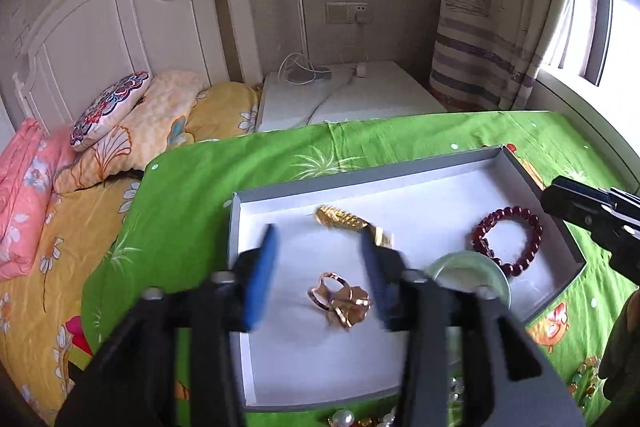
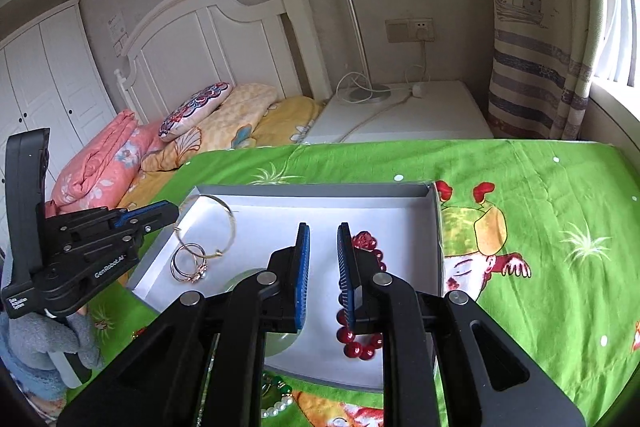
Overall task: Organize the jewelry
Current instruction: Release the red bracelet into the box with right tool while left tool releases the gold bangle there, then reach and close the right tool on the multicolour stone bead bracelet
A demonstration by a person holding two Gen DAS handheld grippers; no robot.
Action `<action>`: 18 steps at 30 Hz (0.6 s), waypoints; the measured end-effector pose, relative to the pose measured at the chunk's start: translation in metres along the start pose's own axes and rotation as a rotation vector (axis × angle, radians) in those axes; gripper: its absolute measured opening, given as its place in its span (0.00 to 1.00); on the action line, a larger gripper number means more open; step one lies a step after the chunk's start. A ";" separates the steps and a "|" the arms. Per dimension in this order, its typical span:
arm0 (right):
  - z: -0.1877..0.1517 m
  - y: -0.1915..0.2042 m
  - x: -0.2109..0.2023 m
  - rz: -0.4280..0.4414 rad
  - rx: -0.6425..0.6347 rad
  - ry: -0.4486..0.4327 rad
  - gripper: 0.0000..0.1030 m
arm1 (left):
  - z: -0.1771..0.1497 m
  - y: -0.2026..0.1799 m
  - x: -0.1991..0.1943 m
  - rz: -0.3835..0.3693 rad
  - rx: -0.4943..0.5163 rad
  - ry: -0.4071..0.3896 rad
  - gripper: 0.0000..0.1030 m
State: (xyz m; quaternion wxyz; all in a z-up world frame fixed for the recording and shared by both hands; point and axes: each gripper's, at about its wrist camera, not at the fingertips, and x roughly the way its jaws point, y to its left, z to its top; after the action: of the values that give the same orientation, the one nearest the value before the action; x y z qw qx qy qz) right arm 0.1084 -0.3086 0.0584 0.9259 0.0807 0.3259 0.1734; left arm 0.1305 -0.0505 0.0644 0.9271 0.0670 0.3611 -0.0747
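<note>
A grey tray with a white floor lies on the green cloth. In it are a rose-gold ring cluster, a gold bangle, a dark red bead bracelet and a pale green jade bangle. My left gripper is open and empty above the rings. My right gripper is open and empty over the tray, beside the red bracelet. The rings and gold bangle lie at the tray's left.
Loose pearls and beads lie on the green cloth in front of the tray; more show in the right wrist view. A bed with pillows is to the left, a white nightstand behind.
</note>
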 end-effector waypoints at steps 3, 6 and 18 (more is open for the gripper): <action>-0.004 0.001 -0.009 0.022 0.005 -0.003 0.52 | -0.014 0.000 -0.015 0.032 0.025 -0.021 0.74; -0.013 0.008 -0.027 0.028 -0.039 -0.015 0.53 | -0.033 -0.001 -0.038 0.026 0.035 -0.019 0.87; -0.078 0.007 -0.099 0.008 -0.056 -0.056 0.84 | -0.126 0.003 -0.105 -0.057 -0.026 0.040 0.97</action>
State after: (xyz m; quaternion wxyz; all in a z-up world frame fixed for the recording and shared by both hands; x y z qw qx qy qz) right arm -0.0146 -0.3358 0.0569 0.9358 0.0610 0.2946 0.1837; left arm -0.0287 -0.0158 0.0437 0.9180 0.0462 0.3823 -0.0952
